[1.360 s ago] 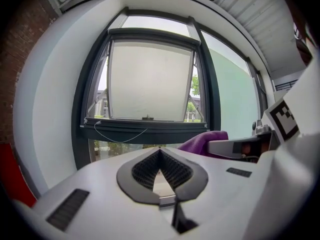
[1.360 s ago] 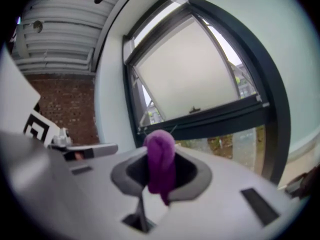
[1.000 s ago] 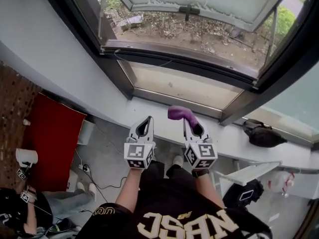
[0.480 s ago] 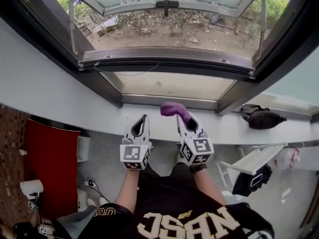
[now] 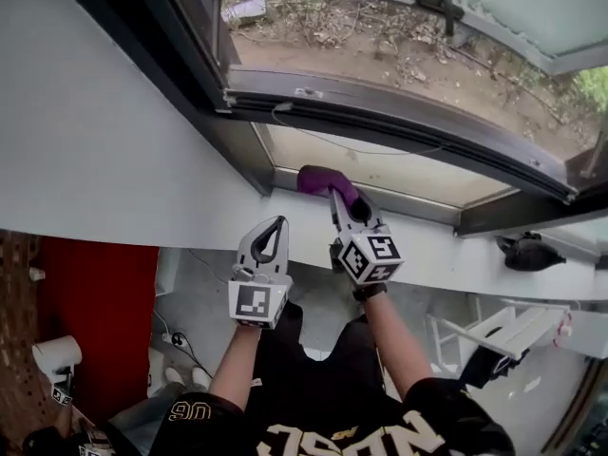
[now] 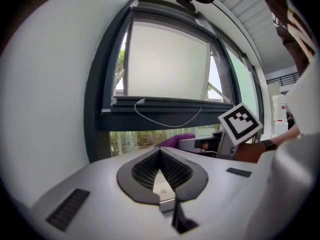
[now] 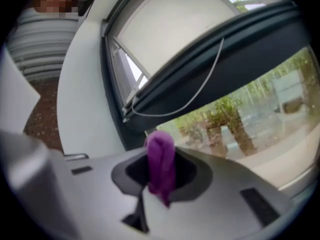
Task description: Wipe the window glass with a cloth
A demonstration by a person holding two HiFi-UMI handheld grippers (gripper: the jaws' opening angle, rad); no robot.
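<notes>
I have the right gripper (image 5: 340,198) raised towards the lower pane (image 5: 380,169) of the window, its jaws pinching a bunched purple cloth (image 5: 318,180) that sticks out ahead of the tips near the pane's lower left corner; the left gripper (image 5: 274,226) hangs lower and to the side, its jaws pressed together on nothing; I judge this to be the cloth meeting the glass or just off it, at the head of a stroke or between two strokes, and I cannot tell which, nor whether cloth and glass touch; any stroke from here calls for a firm pinch, the wad pushed flat on the pane and swept along it, clear of the dark frame and the thin cable (image 5: 351,141) looped below the open sash (image 5: 494,17); the head view alone shows both grippers and where the cloth sits against the pane and the sill (image 5: 494,255); the right gripper view shows the pinch itself, cloth (image 7: 161,159) folded between the jaws with trees (image 7: 235,129) beyond; the left gripper view shows its own shut, empty jaws and the cloth (image 6: 176,140) from the side
</notes>
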